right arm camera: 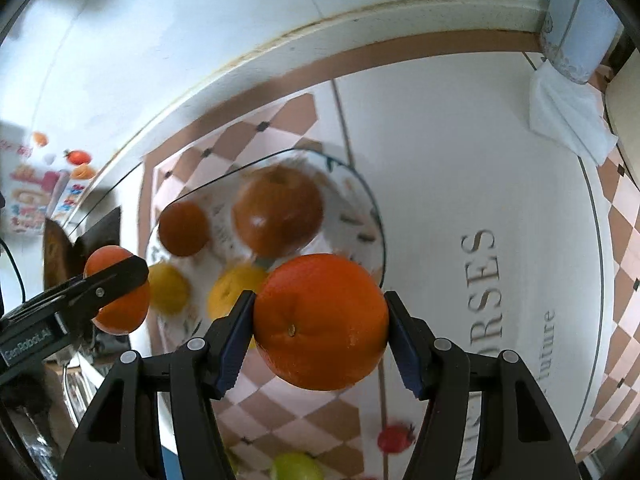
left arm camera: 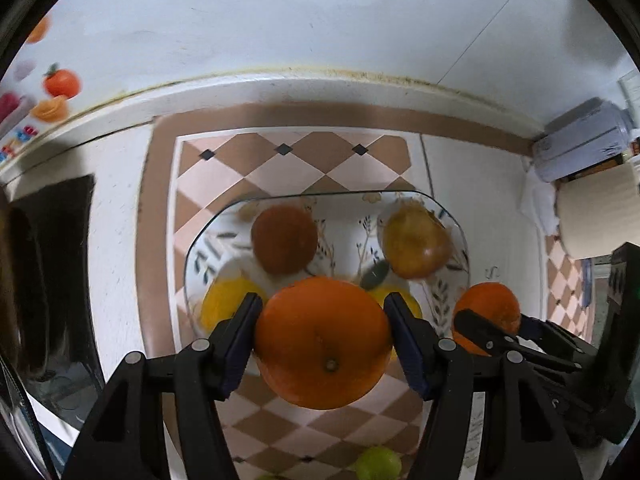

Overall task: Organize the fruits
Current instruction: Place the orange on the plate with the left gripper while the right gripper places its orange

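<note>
Mid-task: each claw, left gripper (left arm camera: 322, 340) and right gripper (right arm camera: 320, 322), pinches an orange above the 6 o'clock rim of the glass bowl (left arm camera: 400, 193), already holding four fruits; a green fruit (right arm camera: 296, 466) and red strawberry (right arm camera: 394, 438) remain on the mat.

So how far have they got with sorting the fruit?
Partly done. Four fruits already lie in the glass bowl: two brownish-orange ones and two yellow ones. In hand: the left gripper holds an orange, and the right gripper holds another orange, both near the bowl. Left on the cloth: a green fruit and a small red one.
</note>
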